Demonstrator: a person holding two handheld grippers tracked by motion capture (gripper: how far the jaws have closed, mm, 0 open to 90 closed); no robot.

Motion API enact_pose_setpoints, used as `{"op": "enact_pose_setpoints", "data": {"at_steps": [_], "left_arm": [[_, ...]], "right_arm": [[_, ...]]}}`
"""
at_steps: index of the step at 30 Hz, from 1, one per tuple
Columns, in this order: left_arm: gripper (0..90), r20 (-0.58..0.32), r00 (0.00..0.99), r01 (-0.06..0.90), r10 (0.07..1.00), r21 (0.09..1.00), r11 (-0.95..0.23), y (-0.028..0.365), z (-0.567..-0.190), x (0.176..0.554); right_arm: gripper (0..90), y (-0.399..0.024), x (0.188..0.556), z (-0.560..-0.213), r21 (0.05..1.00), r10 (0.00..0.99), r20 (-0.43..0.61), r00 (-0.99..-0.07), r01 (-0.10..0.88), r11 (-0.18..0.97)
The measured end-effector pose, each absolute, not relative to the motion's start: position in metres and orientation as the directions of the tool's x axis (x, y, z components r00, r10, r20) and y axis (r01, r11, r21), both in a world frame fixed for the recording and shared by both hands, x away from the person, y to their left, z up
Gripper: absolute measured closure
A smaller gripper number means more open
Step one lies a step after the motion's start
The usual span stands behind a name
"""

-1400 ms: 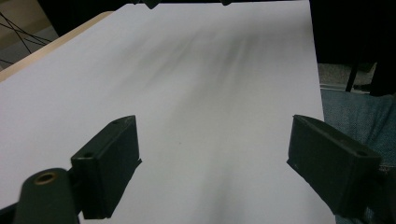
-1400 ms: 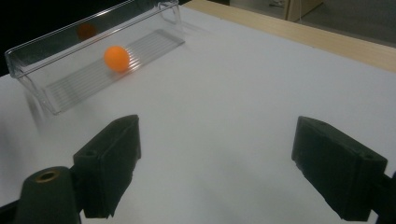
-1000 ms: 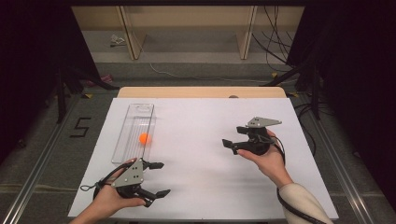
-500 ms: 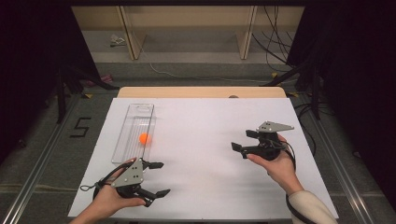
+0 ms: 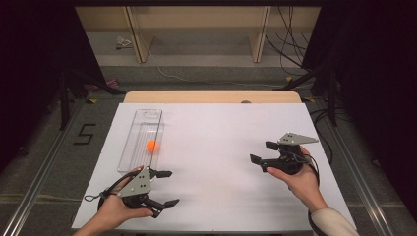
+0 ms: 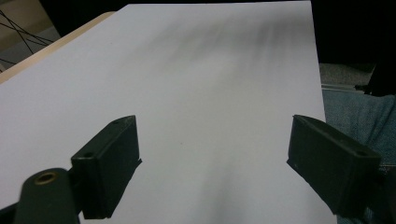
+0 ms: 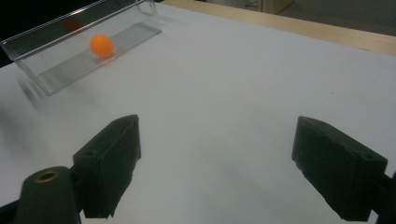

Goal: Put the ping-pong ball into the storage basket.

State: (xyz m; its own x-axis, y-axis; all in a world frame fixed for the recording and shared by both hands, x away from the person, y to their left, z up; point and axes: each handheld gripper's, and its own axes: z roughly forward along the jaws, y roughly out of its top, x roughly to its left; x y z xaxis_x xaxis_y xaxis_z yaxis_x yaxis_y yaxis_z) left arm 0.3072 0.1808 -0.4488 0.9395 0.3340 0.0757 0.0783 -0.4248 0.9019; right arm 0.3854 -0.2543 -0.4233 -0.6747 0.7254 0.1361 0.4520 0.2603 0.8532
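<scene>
An orange ball [image 5: 152, 145] [image 7: 102, 45] lies inside a clear plastic tray [image 5: 141, 129] [image 7: 51, 70] at the left of the white table top [image 5: 216, 147]. My left gripper [image 5: 167, 188] [image 6: 212, 161] rests near the front left edge, just in front of the tray, open with nothing between its jaws, pointing right. At the right side my right gripper [image 5: 262, 152] [image 7: 217, 165] is held in a hand, open and empty, pointing left toward the tray.
A bare wooden strip [image 5: 211, 97] runs along the table's far edge. Beyond it are shelf legs and cables [image 5: 295, 44] on the floor. A "5" mark [image 5: 84, 133] lies on the floor at the left. A blue trouser leg [image 6: 359, 116] is beside the table's edge.
My right gripper has moved right and toward the front of the table, away from the middle. The left gripper and the ball have stayed in place.
</scene>
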Motion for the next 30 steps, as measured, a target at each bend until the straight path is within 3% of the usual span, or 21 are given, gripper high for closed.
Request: {"op": "enact_pose_setpoints", "data": {"at_steps": [30], "left_arm": [[16.2,0.073,0.937,0.081,0.341,0.905,-0.417,0.183,-0.448,0.308]], "right_arm": [[16.4,-0.285,0.365,-0.425,0.855,0.756,0.143,-0.638,0.465,0.231]]}}
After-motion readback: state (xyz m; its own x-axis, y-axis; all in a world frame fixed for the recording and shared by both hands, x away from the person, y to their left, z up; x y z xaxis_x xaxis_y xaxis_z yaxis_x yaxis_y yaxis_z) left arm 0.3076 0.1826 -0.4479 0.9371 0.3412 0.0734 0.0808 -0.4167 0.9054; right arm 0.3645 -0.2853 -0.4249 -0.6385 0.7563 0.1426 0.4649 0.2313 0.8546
